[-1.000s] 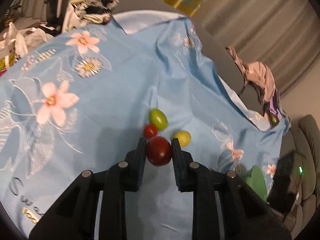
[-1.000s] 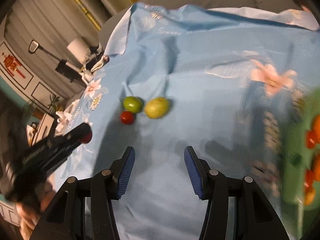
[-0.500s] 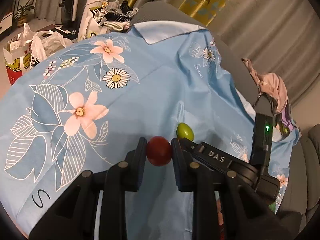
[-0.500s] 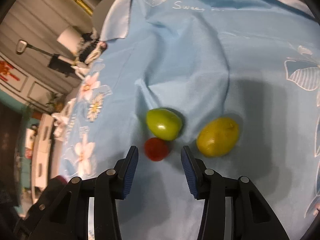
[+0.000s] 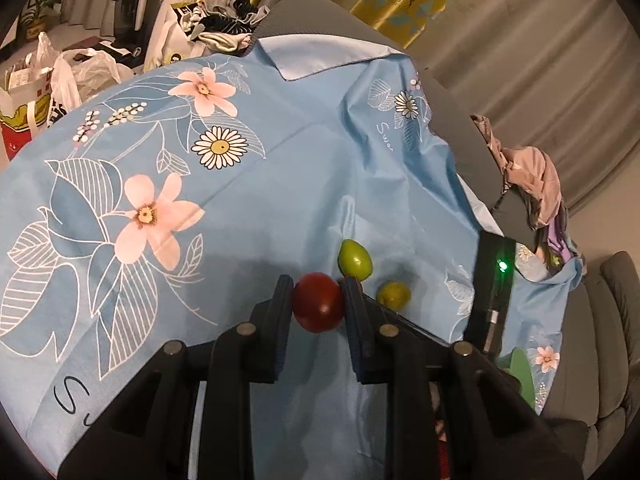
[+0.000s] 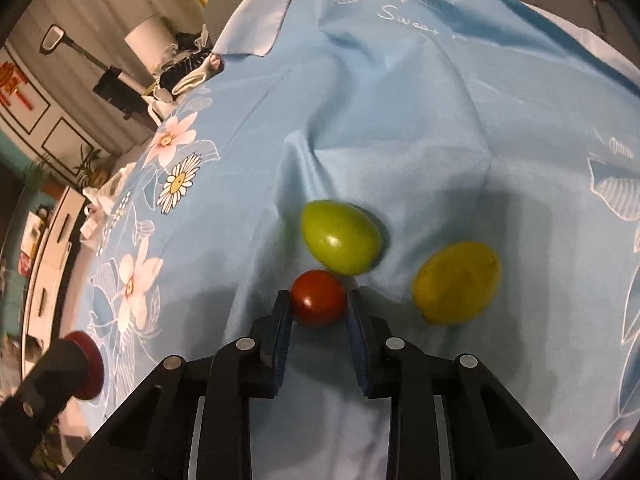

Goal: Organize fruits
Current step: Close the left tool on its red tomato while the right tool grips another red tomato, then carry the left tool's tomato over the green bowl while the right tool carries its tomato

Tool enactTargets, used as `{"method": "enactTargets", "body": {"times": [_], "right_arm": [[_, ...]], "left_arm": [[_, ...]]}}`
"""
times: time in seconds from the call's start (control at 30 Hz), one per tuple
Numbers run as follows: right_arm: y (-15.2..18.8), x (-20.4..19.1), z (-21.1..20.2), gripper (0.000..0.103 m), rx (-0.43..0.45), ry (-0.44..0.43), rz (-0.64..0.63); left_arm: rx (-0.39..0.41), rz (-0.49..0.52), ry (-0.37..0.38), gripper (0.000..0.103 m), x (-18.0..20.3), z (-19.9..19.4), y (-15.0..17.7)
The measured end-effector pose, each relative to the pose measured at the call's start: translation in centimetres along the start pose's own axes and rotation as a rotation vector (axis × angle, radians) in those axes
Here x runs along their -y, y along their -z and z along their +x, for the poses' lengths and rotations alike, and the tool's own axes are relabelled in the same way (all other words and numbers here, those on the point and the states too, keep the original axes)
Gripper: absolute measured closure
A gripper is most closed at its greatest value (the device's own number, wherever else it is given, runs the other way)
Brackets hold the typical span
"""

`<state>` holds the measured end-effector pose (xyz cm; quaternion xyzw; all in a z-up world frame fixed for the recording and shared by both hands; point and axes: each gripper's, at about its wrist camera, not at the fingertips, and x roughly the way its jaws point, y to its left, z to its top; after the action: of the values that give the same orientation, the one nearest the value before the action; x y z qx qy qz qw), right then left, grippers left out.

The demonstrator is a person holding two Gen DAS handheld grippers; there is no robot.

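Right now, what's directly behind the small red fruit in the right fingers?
The green fruit sits just behind the small red fruit, on the blue floral cloth. Whether they touch is unclear; the cloth underneath is hidden.

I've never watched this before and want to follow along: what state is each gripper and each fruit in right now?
Left gripper: shut on the big red fruit, held above the cloth.
Right gripper: jaws just closed on the small red fruit, down on the blue cloth.
Green fruit: lying loose on the cloth.
Yellow fruit: lying loose, apart from the others.

Flower-printed blue cloth [image 6: 400, 120]; green fruit [image 6: 340, 237]
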<state>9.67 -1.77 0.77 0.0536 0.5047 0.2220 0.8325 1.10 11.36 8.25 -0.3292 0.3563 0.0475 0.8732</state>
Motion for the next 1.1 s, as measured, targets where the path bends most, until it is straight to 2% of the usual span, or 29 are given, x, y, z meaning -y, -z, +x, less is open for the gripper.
{"method": "enactTargets", "body": {"times": [0.1,0.23,0.37,0.5,0.6,0.7,0.77,0.87,0.93,1.1], "right_arm": [[0.9,0.4,-1.0,0.074,-0.001,-0.045,-0.007],[3.0,0.6,-2.2,0.074,-0.006,0.043,-0.078],[4.4,1.5,-3.4,0.074,-0.008,0.085,-0.099],[6.2,3.4,-5.3,0.074,0.011,0.120,-0.056],[8.1,5.6,-7.2,0.074,0.068,0.147,0.013],[10.0,7.4,-8.4,0.074,0.088,0.164,0.082],[10.2,7.6,-8.6,0.074,0.087,0.158,0.069],[10.3,7.6,-9.2,0.074,0.155,0.171,0.035],[10.6,7.5,-8.9,0.074,0.138,0.207,0.026],[10.7,7.7,-9.7,0.074,0.152,0.147,0.043]], "left_arm": [[-0.017,0.031,0.013,0.078,0.4,0.0,0.2],[-0.016,0.059,0.021,0.078,1.0,0.1,0.3],[-0.018,0.074,0.035,0.078,1.5,0.0,0.5],[-0.015,0.094,0.037,0.078,1.9,-0.1,0.8],[-0.012,0.115,0.019,0.078,2.4,0.1,1.0],[-0.022,0.136,0.027,0.078,3.2,0.4,1.4],[-0.026,0.166,0.023,0.078,3.7,0.5,1.9],[-0.014,0.197,0.005,0.078,4.3,0.5,2.3],[-0.016,0.201,0.009,0.078,4.5,0.6,2.4],[-0.019,0.243,-0.019,0.078,5.3,1.0,3.1]]}}
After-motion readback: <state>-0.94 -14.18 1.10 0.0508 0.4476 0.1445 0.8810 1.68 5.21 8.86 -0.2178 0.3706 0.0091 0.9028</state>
